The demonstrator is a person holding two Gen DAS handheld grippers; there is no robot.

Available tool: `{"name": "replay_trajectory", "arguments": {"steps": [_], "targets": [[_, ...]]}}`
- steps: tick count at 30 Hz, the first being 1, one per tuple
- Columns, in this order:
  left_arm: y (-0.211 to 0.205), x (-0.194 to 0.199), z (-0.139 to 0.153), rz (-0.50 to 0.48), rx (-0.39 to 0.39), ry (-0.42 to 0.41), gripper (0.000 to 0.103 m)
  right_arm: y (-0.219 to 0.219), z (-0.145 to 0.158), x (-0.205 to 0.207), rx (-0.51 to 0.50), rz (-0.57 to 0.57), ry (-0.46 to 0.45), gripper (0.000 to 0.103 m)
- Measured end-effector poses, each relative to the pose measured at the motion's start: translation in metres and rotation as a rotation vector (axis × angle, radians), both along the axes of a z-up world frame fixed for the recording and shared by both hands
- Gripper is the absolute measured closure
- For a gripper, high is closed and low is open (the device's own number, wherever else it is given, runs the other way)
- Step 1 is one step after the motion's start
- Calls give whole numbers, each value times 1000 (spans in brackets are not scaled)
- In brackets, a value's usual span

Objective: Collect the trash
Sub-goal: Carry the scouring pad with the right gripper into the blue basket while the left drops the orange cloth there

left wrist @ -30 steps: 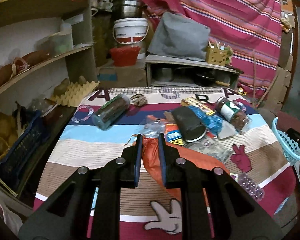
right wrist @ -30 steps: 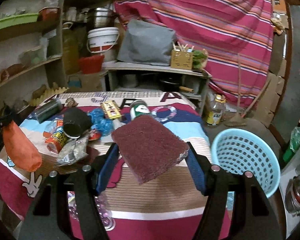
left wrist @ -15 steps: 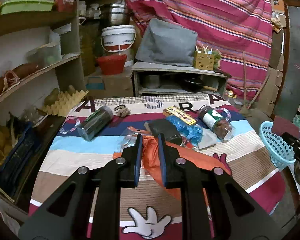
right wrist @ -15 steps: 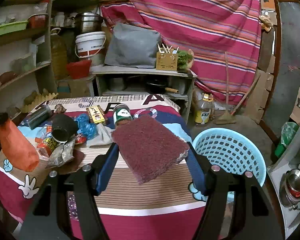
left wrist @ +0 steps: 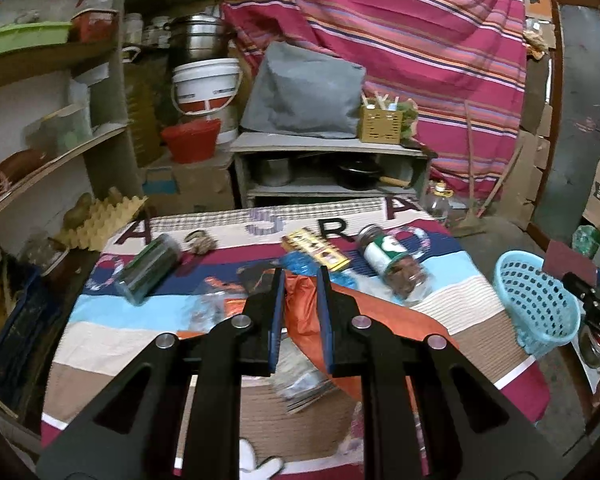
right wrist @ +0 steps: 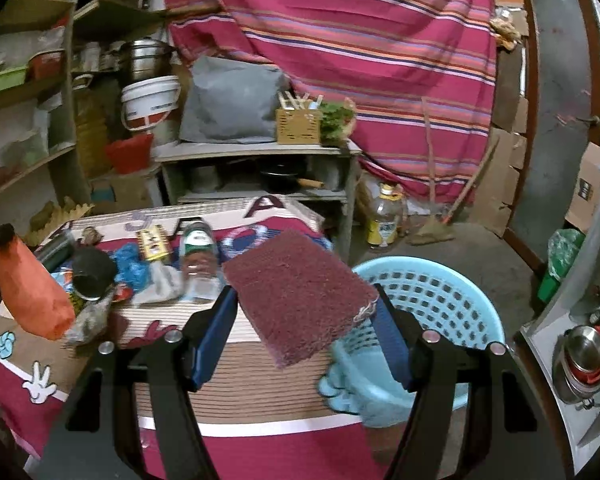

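My left gripper (left wrist: 301, 276) is shut on an orange wrapper (left wrist: 304, 304), held above the patterned tablecloth (left wrist: 100, 340); the wrapper also shows in the right wrist view (right wrist: 32, 292). My right gripper (right wrist: 304, 300) is shut on a maroon scouring pad (right wrist: 300, 292), held over the table's right edge beside the light blue basket (right wrist: 432, 304). The basket also shows in the left wrist view (left wrist: 536, 300), with the pad (left wrist: 566, 262) just right of it. More trash lies on the table: a jar (left wrist: 392, 270), a blue bag (left wrist: 300, 264), a dark bottle (left wrist: 150, 268).
Shelves (left wrist: 40, 160) with produce and an egg tray (left wrist: 96, 220) stand at the left. A low cabinet (left wrist: 324, 168) with pans is behind the table. An oil bottle (right wrist: 384, 216) stands on the floor. A steel pot (right wrist: 584, 356) sits at the right.
Both grippers have pulled back and swung right with their loads. The basket now sits closer under the right gripper and has come further into the left wrist view.
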State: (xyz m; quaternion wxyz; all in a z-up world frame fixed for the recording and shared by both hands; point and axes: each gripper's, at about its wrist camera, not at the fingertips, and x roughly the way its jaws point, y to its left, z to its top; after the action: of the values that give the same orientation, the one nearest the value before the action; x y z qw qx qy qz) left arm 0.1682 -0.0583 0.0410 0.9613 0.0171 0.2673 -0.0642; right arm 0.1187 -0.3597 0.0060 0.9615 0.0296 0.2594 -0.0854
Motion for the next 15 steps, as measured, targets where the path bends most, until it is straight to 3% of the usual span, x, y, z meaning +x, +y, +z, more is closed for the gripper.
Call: {"name": "replay_trajectory", "arguments": {"steps": [5, 15], "targets": [[-44, 16, 4, -68, -13, 4, 88, -38, 5, -11, -16, -73, -15, 36], [-176, 43, -1, -251, 4, 8, 88, -133, -13, -21, 24, -233, 25, 36]]}}
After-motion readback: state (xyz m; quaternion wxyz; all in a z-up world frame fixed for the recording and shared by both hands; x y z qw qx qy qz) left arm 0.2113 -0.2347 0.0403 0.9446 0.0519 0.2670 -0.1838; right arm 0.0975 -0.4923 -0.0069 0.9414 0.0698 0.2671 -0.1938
